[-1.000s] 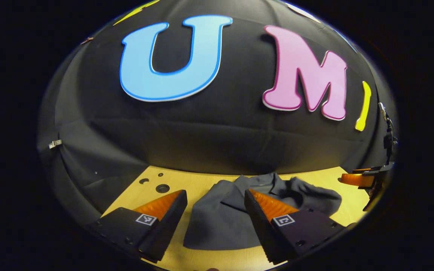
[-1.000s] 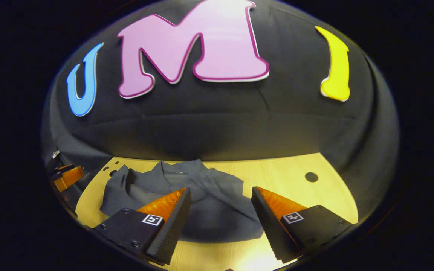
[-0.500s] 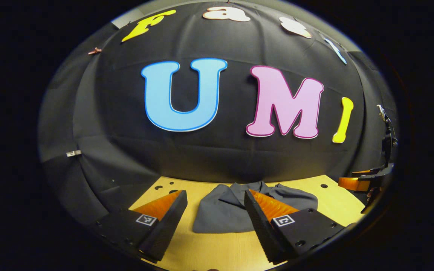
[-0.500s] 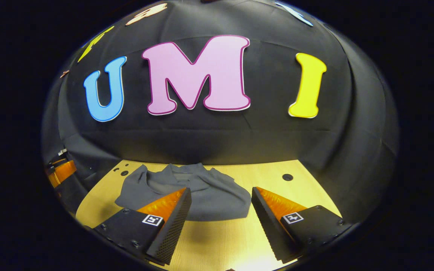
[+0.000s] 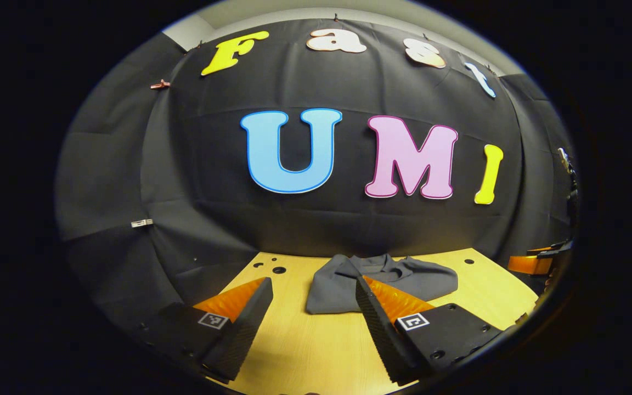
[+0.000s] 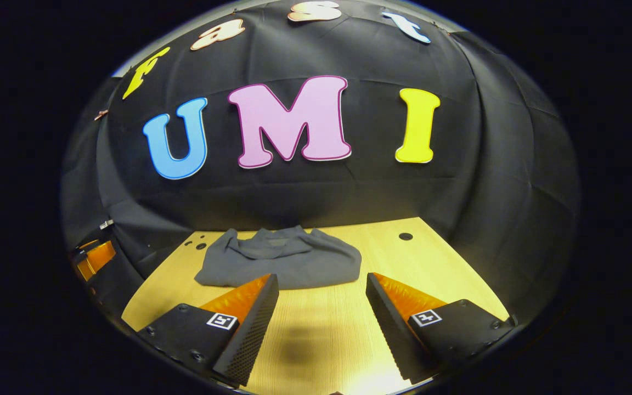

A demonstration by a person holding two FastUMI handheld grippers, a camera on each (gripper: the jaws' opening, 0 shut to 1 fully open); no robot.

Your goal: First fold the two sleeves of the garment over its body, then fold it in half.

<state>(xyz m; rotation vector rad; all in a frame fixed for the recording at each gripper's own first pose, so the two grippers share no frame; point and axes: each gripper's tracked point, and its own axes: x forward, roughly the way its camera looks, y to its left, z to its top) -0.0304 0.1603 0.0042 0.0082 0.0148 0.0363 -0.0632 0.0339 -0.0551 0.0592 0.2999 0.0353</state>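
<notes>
The grey garment (image 5: 382, 282) lies as a compact folded bundle near the far edge of the wooden surface (image 5: 316, 351), close to the cloth wall, its long axis running side to side along that edge. It sits ahead of both grippers and touches neither. The left gripper (image 5: 311, 312) has its fingers spread apart and empty, with the bundle ahead and a little to its right. The right gripper (image 6: 321, 315) also has its fingers apart and empty, with the bundle (image 6: 280, 263) ahead and slightly to its left. Judging by its shape, the folding looks done, and neither gripper seems clearly nearer.
</notes>
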